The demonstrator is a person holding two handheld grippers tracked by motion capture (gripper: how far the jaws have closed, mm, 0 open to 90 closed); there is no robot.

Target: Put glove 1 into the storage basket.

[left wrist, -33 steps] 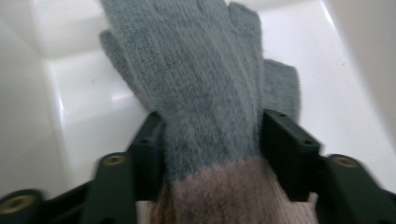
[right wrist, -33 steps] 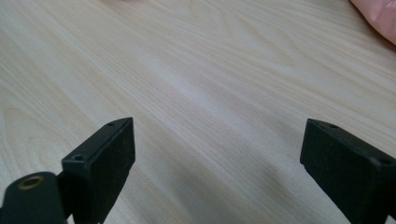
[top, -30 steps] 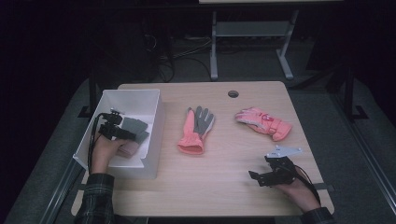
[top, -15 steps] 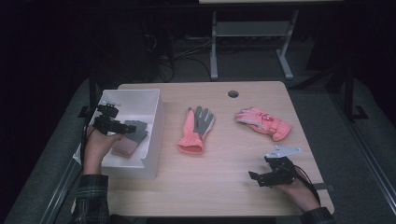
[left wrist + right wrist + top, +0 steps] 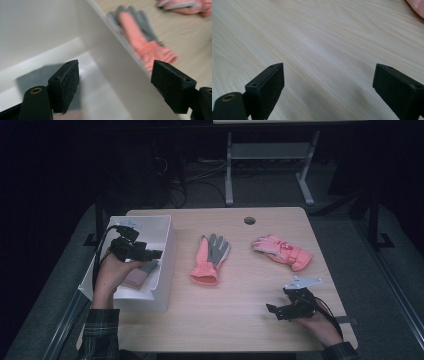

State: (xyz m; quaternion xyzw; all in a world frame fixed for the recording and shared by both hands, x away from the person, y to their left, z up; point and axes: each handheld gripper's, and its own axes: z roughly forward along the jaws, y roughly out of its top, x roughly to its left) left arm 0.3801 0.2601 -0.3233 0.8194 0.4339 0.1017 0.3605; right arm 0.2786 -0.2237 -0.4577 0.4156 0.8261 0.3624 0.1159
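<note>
1. Lifting clear of the white bin (image 5: 167,251), my left gripper (image 5: 159,254) is sitting higher and nearer the bin's table-side wall than it was a second ago, when it was down on the glove in the bin (image 5: 144,271). Its jaws have just been spreading, and they are gaping wide with nothing between the pads.

2. Staying put at the near right of the table (image 5: 240,320), my right gripper (image 5: 270,309) is resting low over bare wood, jaws likewise released and empty.

3. Lying on the bin floor just below my left jaws, the grey-and-pink glove is looking dropped off. I am judging that as one glove sorted away.

4. Waiting on the tabletop are two more: the coral glove with the grey palm (image 5: 211,260) just beside the bin, and the pink glove (image 5: 281,251) farther right, well apart from both grippers. By my reckoning the job is about a third done, with the coral glove the likely next pick.

5. Looking along my left jaws, the left gripper view is giving the bin's inner wall (image 5: 110,62) close up, a grey patch of the dropped glove (image 5: 37,76) past one pad, and the coral glove (image 5: 143,37) beyond the rim. The high view is not giving that closeness.

6. Looking along my right jaws, the right gripper view is offering wood grain (image 5: 317,42) and the open gap, while the high view is placing all three gloves at once.
</note>
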